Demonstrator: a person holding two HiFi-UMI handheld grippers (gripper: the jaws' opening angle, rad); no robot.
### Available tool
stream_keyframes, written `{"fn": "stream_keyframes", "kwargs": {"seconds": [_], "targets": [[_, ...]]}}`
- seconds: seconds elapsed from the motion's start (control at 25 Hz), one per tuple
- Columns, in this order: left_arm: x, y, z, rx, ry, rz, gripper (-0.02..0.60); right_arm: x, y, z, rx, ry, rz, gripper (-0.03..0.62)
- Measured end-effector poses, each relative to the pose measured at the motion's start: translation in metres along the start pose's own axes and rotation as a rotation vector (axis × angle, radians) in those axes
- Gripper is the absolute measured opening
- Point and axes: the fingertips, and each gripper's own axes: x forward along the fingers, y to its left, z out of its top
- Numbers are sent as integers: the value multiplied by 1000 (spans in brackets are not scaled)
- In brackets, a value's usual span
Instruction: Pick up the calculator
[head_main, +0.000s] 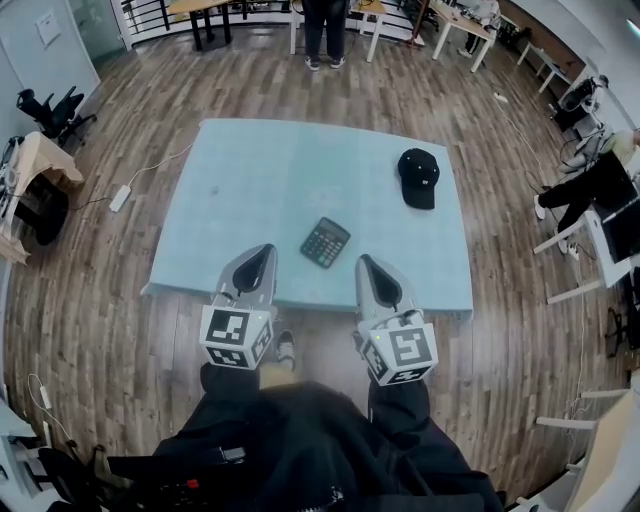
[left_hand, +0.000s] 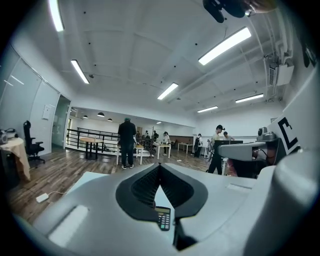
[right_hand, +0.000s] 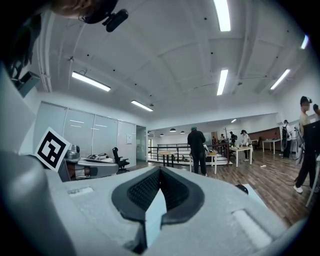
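Note:
A dark calculator (head_main: 325, 242) lies at a slant on the pale blue table (head_main: 260, 170), near its front edge. My left gripper (head_main: 266, 250) hovers over that edge just left of the calculator, and my right gripper (head_main: 367, 262) just right of it. Both point level across the table, apart from the calculator. In the left gripper view the left gripper (left_hand: 160, 167) has its tips together, and the calculator (left_hand: 163, 218) shows through the gap below them. The right gripper (right_hand: 160, 170) is shut and holds nothing.
A black cap (head_main: 418, 177) lies on the table's right side, also visible as the cap (right_hand: 242, 189) in the right gripper view. A person (head_main: 323, 30) stands beyond the far edge. A power strip (head_main: 120, 197) lies on the floor at left, and white desks (head_main: 590, 240) stand at right.

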Motion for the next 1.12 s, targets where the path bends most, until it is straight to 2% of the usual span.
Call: {"fn": "stream_keyframes", "kwargs": {"seconds": [0.24,0.56,0.76,0.92,1.12], "targets": [[51,45,1,-17,25,-10,2,61,-20,-6,8,23,-12,-2],[109,57,-7,-35,71,-55,2,107,-49,-14,10,71,-27,-2],[134,45,-39,-58,153,-48,2,115,-73,-44,68,140,-19,-2],[146,42,-68,-91,219,-28,2,127,-75,-68,117,193,32,-2],[155,28,-115,-127,326,-14,2,126,-86,-130,173,346,37,-2]]}}
